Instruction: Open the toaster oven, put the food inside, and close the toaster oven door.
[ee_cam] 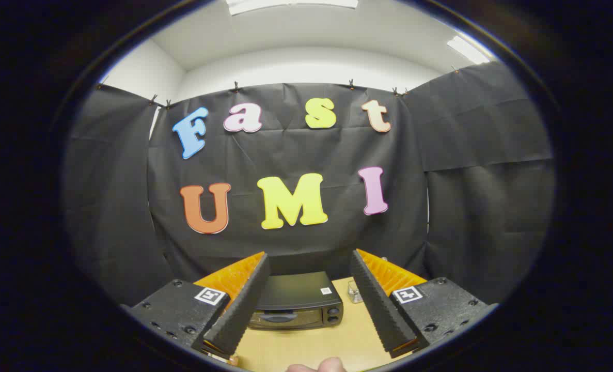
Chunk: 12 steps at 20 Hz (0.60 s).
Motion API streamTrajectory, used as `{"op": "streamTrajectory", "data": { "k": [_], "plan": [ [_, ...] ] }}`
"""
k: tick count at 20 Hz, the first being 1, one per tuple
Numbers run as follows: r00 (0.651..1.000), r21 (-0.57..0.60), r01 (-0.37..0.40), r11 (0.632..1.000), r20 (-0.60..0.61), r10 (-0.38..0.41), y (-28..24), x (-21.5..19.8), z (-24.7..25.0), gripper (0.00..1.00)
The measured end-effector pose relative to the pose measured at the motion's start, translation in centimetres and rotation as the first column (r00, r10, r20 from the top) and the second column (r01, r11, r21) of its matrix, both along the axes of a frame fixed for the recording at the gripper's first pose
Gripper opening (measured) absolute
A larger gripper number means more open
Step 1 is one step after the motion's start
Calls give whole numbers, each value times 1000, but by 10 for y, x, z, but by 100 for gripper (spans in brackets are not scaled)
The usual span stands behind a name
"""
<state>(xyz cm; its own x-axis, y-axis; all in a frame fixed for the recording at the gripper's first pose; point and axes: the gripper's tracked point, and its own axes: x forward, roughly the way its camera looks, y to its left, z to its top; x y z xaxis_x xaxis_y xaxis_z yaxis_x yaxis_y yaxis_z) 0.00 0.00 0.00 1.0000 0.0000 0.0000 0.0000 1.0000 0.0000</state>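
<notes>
Black and boxy, the toaster oven (297, 302) sits on a pale wooden table (311, 346) with its glass door shut, which suggests the task is at its very start: the door has yet to be opened, the food has yet to go in, and the closing comes last. Seen from the gripper view, the gripper (306, 305) is held high and level above the near side of the table, aimed at the oven's front, its two ridged fingers spread wide apart with nothing between them. The oven lies beyond the fingers and well apart from them, framed in the gap. Just beside the oven, on the side where its knobs are, stands a small shiny object (355, 292), possibly the food or its wrapper, too small to tell. On the near side of the oven, at the table's front edge, a rounded pale shape (319, 366) looks like a fingertip or a piece of food; which one cannot be told
</notes>
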Motion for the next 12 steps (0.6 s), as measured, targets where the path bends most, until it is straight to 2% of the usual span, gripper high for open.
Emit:
{"op": "streamTrajectory", "data": {
  "k": [12],
  "plan": [
    [998,27,-54,998,-23,55,10,4,-5,100]
  ]
}}
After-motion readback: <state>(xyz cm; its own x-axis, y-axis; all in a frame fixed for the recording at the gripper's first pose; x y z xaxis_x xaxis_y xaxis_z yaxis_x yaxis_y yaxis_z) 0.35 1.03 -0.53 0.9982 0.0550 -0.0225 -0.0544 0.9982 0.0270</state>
